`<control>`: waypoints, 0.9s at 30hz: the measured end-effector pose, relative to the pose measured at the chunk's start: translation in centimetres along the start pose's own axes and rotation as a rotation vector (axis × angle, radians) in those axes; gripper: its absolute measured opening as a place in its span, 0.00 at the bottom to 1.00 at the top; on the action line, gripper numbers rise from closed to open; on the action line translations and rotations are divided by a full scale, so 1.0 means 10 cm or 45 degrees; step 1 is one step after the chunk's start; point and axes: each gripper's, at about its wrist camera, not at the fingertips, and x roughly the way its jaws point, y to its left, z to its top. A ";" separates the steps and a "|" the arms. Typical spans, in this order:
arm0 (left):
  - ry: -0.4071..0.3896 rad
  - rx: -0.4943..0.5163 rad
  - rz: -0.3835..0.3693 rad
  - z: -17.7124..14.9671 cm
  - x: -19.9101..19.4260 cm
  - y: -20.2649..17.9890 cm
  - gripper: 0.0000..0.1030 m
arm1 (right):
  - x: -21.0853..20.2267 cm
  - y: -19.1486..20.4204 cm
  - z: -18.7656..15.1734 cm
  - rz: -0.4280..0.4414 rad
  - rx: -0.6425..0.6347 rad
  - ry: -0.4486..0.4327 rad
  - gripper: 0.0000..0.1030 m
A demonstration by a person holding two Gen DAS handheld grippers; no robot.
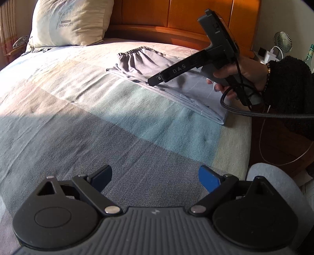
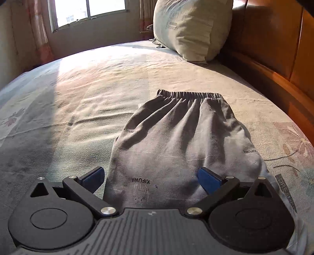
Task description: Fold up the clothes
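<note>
Two hand-held grippers are in use. The left hand-held gripper hangs with jaws spread wide over bare bed, holding nothing. The right hand-held gripper is likewise agape and empty, poised above the near edge of one folded pair of grey trousers, waistband at 12 o'clock. One pillow leans on the headboard beyond. Only the left view shows the person's hand, a fan and a bottle at 2 o'clock; only the right shows the window.
</note>
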 end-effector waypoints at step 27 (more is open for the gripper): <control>-0.002 -0.034 0.081 -0.21 -0.35 -0.16 0.92 | -0.94 0.08 -0.35 0.179 0.366 0.039 1.00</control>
